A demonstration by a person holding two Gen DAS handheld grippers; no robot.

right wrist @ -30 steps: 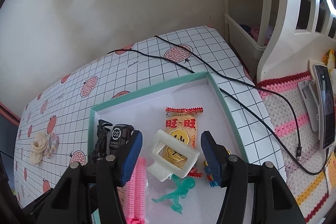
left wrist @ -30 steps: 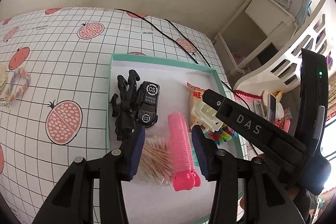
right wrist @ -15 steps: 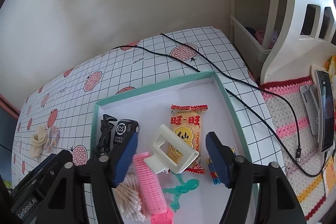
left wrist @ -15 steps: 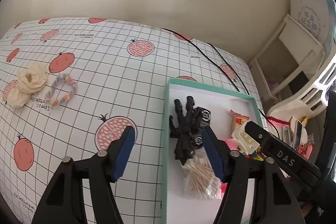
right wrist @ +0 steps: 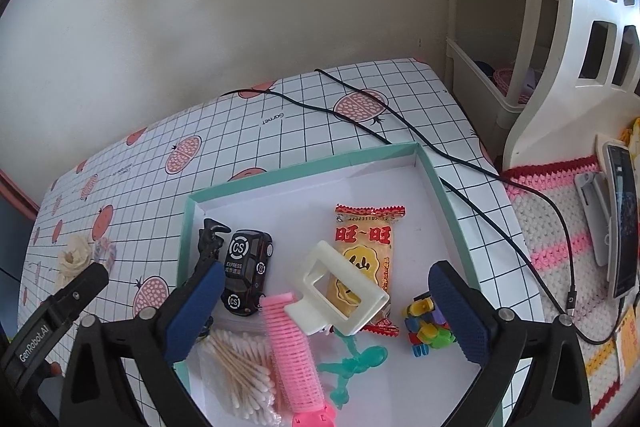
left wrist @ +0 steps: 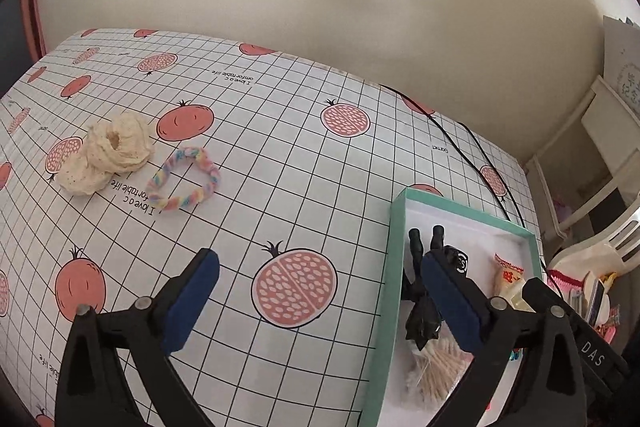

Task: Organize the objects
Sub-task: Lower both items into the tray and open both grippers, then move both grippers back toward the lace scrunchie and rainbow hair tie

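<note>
A teal-rimmed white box holds a black toy car, a black figure, a pink hair roller, a cream hair claw, a yellow snack packet, cotton swabs, a green figure and a coloured block toy. My right gripper hangs open over the box, empty. My left gripper is open and empty above the tablecloth, beside the box's left rim. Far left lie cream scrunchies and a rainbow hair tie.
A black cable runs across the checked pomegranate tablecloth behind the box. White shelving stands at the right. A crocheted mat with a phone lies to the right of the table.
My left gripper has swung left, out from over the box to above the tablecloth, and its fingers have spread wider. The right gripper has drawn back a little, showing more of the box.
</note>
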